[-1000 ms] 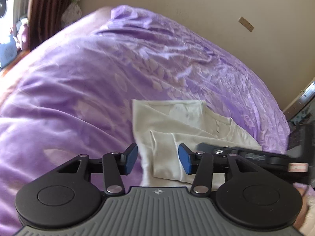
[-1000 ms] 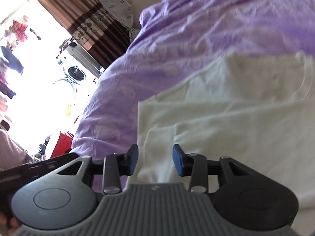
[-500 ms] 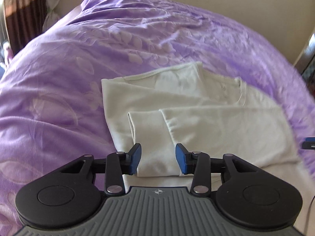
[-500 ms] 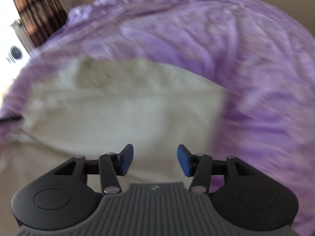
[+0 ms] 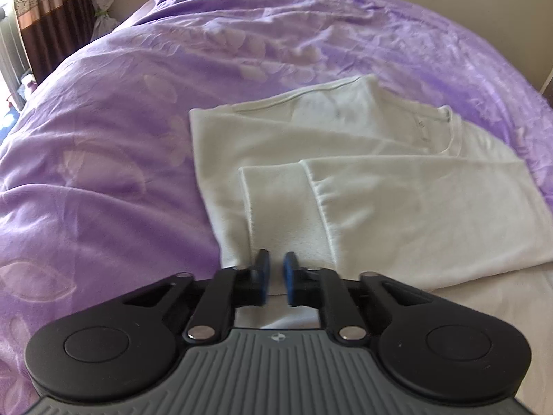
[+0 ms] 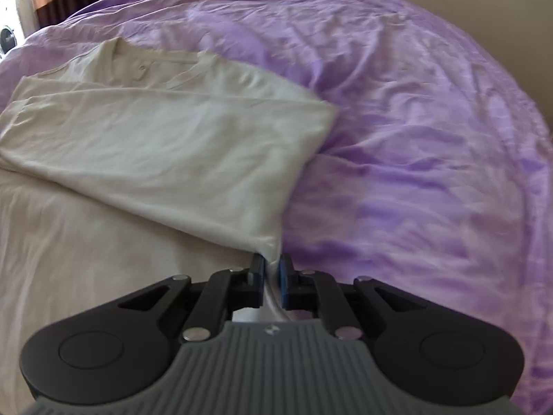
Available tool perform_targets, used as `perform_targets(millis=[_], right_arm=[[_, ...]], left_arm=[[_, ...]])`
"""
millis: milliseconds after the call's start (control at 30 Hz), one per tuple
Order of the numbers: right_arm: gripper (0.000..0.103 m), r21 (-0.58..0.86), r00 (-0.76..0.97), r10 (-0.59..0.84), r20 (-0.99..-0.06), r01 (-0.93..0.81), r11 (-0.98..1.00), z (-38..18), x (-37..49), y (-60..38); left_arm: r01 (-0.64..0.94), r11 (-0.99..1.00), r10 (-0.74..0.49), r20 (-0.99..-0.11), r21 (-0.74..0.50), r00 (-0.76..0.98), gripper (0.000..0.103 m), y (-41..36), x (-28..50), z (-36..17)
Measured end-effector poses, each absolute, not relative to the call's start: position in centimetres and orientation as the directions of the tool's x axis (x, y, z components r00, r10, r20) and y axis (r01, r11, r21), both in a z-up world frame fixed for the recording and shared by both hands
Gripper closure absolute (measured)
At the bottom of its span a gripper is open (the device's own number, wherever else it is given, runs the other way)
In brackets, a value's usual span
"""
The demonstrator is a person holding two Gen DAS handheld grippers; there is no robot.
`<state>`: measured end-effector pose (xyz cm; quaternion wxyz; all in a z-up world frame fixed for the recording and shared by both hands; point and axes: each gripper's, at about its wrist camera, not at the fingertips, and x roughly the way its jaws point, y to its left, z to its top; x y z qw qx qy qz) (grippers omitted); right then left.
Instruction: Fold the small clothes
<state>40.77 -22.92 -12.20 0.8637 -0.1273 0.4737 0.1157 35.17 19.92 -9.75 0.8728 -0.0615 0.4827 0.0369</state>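
A small white shirt (image 5: pixel 345 180) lies partly folded on the purple bedspread (image 5: pixel 103 138), its sleeve folded across the body and its collar toward the far side. My left gripper (image 5: pixel 275 269) is closed on the shirt's near left edge, with cloth between the blue pads. In the right wrist view the same shirt (image 6: pixel 155 138) spreads to the left. My right gripper (image 6: pixel 271 271) is shut on the shirt's near right corner, and the cloth is pulled taut into a point between the pads.
The purple bedspread (image 6: pixel 414 138) covers the bed all around the shirt. A cream sheet (image 6: pixel 69 259) lies under the shirt's near side. A brown curtain (image 5: pixel 45 17) hangs at the far left, with a beige wall behind the bed.
Both grippers were open above the shirt and have closed on its near edge. The right gripper swung from the left side to the right corner.
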Motion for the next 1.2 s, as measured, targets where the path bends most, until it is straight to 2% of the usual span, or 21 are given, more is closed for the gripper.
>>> perform_targets(millis=[67, 233, 500, 567, 800, 1000, 1200], right_arm=[[0.102, -0.085, 0.499, 0.086, -0.862, -0.310, 0.947, -12.6, 40.8, -24.0], [0.102, -0.014, 0.437, 0.107, -0.893, -0.265, 0.964, -15.2, 41.6, -25.1], [0.098, 0.031, 0.423, 0.119, -0.898, -0.209, 0.977, -13.0, 40.3, -26.7], [0.098, 0.037, 0.440, 0.129, -0.888, -0.211, 0.977, -11.5, 39.6, -27.0], [0.098, 0.018, 0.523, 0.158, -0.838, -0.263, 0.965, -3.5, 36.0, -27.3], [0.098, -0.001, 0.585, 0.182, -0.790, -0.297, 0.955, 4.9, 31.2, -28.8], [0.098, -0.053, 0.637, 0.150, -0.756, -0.288, 0.956, 12.4, 25.5, -32.4]], left_arm=[[-0.125, 0.990, 0.006, -0.855, -0.069, 0.519, 0.098, 20.0, 35.4, -10.3], [-0.113, 0.993, 0.044, -0.860, -0.016, 0.508, 0.099, 19.6, 35.5, -10.8], [-0.083, 0.995, 0.086, -0.861, 0.050, 0.502, 0.098, 19.4, 33.8, -8.1], [-0.064, 0.996, 0.085, -0.855, 0.061, 0.511, 0.093, 19.3, 32.7, -6.5], [0.034, 0.991, 0.093, -0.838, 0.132, 0.537, 0.093, 17.3, 28.2, 0.0], [0.208, 0.967, 0.000, -0.814, 0.149, 0.580, 0.092, 15.1, 22.6, 5.0], [0.362, 0.920, -0.088, -0.818, 0.152, 0.568, 0.091, 13.5, 17.2, 7.0]])
